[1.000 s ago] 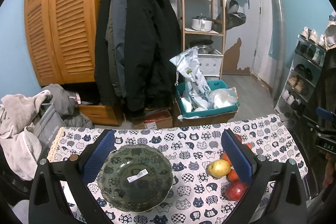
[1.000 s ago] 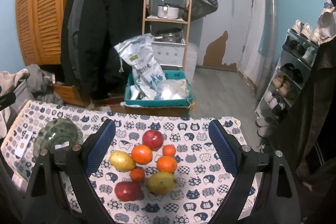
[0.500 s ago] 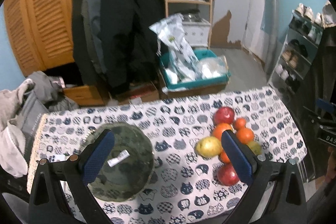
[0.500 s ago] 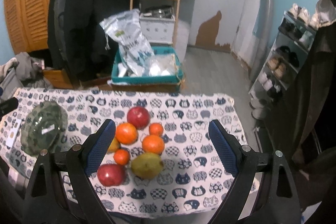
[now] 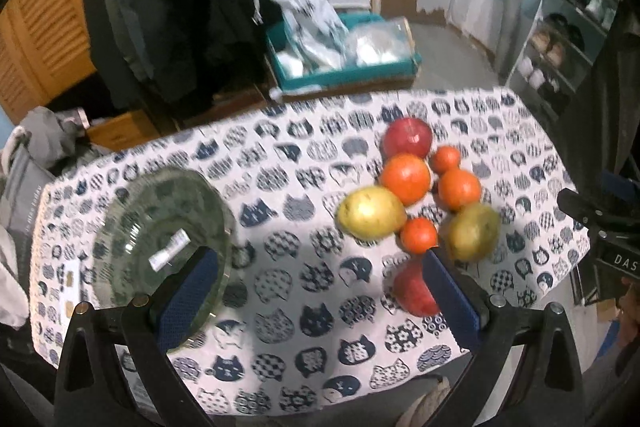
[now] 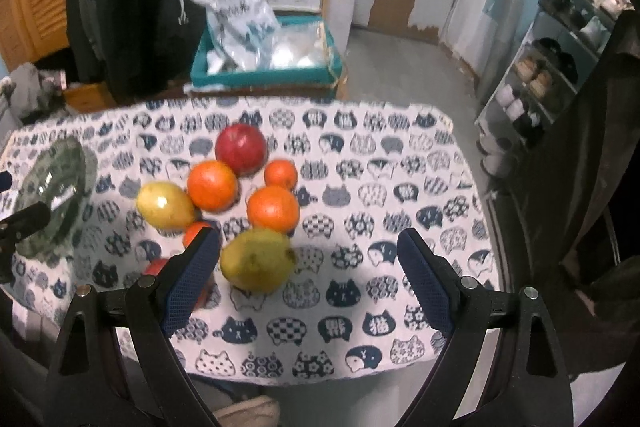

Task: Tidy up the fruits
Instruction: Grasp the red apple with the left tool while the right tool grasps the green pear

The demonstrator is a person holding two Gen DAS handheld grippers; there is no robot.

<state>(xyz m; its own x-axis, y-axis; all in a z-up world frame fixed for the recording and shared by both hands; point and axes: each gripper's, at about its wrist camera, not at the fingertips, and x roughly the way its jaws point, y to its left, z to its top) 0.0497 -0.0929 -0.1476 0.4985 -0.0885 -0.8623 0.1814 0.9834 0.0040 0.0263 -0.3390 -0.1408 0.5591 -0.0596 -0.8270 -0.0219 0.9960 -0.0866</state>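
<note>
- A table under a cat-print cloth (image 5: 304, 155) fills both views; its near edge is cut off by the gripper frames.
- A green glass bowl (image 5: 160, 235) sits at the cloth's left end, empty of fruit, partly hidden behind one blue finger.
- The left gripper (image 5: 316, 295) hangs over the cloth, jaws spread wide, holding nothing.
- The right gripper (image 6: 308, 283) is likewise wide apart and empty.
- The fruit cluster (image 6: 240, 195) lies at the right end, touching; one red apple (image 5: 414, 291) is half covered.
</note>
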